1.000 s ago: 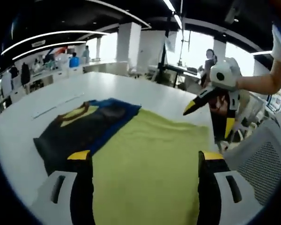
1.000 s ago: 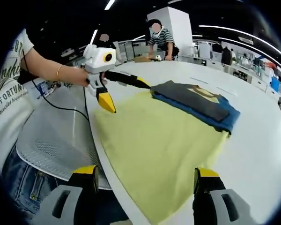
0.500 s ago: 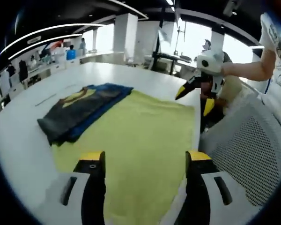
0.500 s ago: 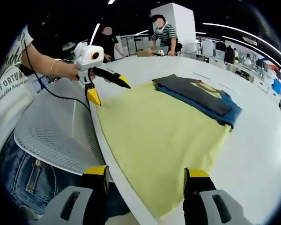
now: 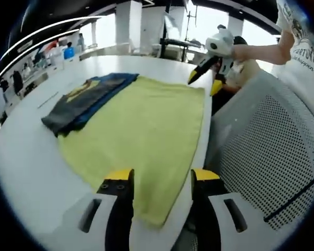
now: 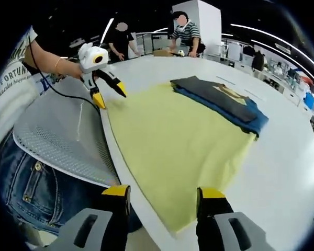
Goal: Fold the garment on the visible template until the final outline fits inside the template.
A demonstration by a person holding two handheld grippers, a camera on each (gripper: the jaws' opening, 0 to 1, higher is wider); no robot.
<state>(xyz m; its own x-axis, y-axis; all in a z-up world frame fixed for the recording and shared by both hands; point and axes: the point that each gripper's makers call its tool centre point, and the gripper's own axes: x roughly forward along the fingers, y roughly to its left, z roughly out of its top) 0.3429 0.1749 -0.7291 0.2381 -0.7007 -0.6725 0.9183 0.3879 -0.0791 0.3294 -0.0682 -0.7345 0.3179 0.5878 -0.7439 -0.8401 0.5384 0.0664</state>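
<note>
Yellow-green cloth garment (image 5: 146, 125), flat on white counter (image 5: 26, 157), lower-centre frame; folded dark-and-blue shirt (image 5: 86, 99) overlaps its far edge. Left gripper (image 5: 156, 178) and right gripper (image 6: 162, 194): jaws spread, empty, each beside a near corner. Risk: corners overhanging the counter edge may slip off when pinched.

Beside you, against the near edge of the white table (image 6: 282, 172), sits a grey mesh chair (image 6: 57, 141). Across the table from you stand two people (image 6: 186, 31) at its far edge. More desks (image 5: 21, 68) lie well beyond the table.
</note>
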